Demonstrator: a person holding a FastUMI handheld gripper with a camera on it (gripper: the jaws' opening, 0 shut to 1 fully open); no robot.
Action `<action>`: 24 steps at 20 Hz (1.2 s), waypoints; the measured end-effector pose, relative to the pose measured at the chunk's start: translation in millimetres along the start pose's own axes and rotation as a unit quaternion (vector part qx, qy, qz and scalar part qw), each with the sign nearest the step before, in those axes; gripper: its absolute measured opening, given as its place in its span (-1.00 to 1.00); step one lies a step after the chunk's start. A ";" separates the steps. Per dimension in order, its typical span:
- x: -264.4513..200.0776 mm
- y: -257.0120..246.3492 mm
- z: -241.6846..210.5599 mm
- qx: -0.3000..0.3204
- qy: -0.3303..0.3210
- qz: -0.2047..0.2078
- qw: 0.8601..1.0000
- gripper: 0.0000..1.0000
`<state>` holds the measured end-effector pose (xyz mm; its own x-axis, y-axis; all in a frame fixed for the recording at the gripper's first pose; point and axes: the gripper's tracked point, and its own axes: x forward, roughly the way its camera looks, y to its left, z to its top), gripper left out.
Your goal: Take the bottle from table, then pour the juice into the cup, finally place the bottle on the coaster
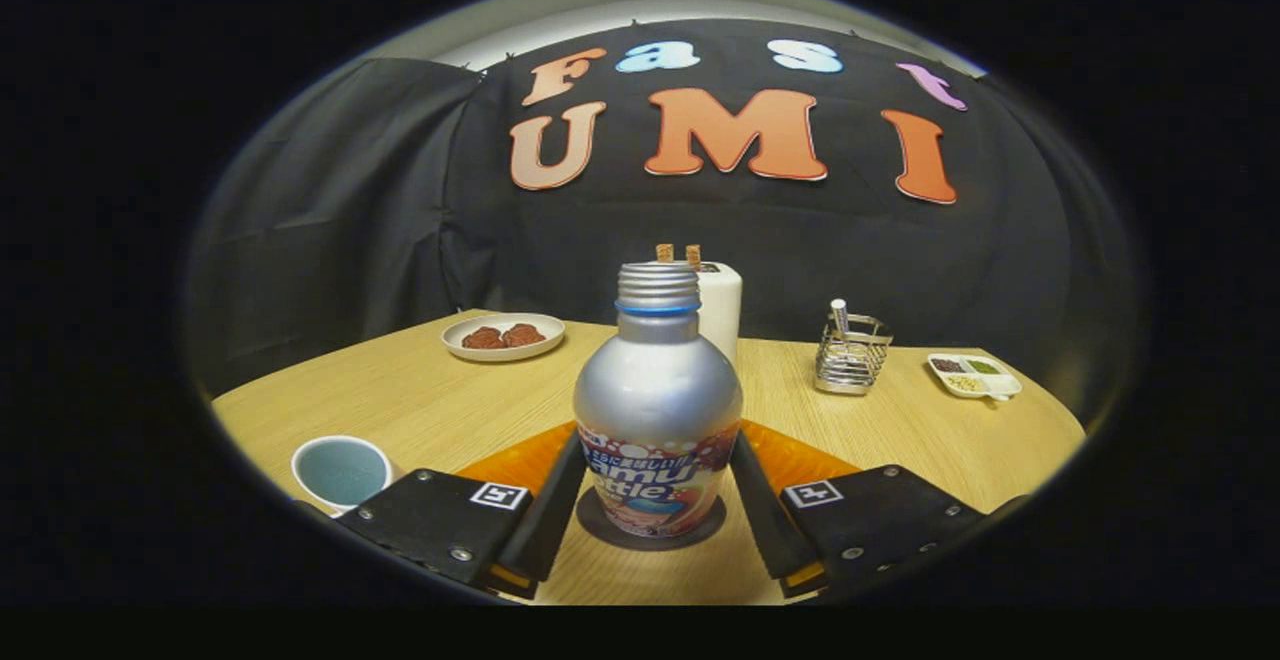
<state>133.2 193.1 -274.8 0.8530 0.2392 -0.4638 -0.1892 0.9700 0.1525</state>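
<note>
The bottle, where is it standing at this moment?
In the gripper view, the bottle stands upright on the dark coaster between the two fingers, which touch its sides; the cup is to its left.

My fingers [655, 515] stand on either side of the bottle [657, 420], which sits upright on the dark coaster [600, 528] and blocks the way straight ahead. Behind it a white cylinder [722, 310] closes the centre of the frame. At lower left the cup [340, 470] sits just beside my left finger. The tabletop [420, 395] is bare between cup and plate [503, 336]. At right, bare wood separates my fingers from the wire holder [851, 355] and the small tray [973, 375].
</note>
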 end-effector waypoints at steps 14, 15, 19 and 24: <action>-59.2 -6.3 57.8 -0.018 -0.073 -0.009 0.997 0.87; -67.6 -7.2 63.9 -0.017 -0.081 -0.008 0.997 0.87; -111.1 -14.0 91.4 -0.026 -0.131 -0.013 0.991 0.90; -171.9 -30.3 115.6 -0.034 -0.163 -0.034 0.985 0.91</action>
<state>48.5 117.7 -98.8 0.9736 0.1582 -0.1648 -0.1491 0.9866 0.0661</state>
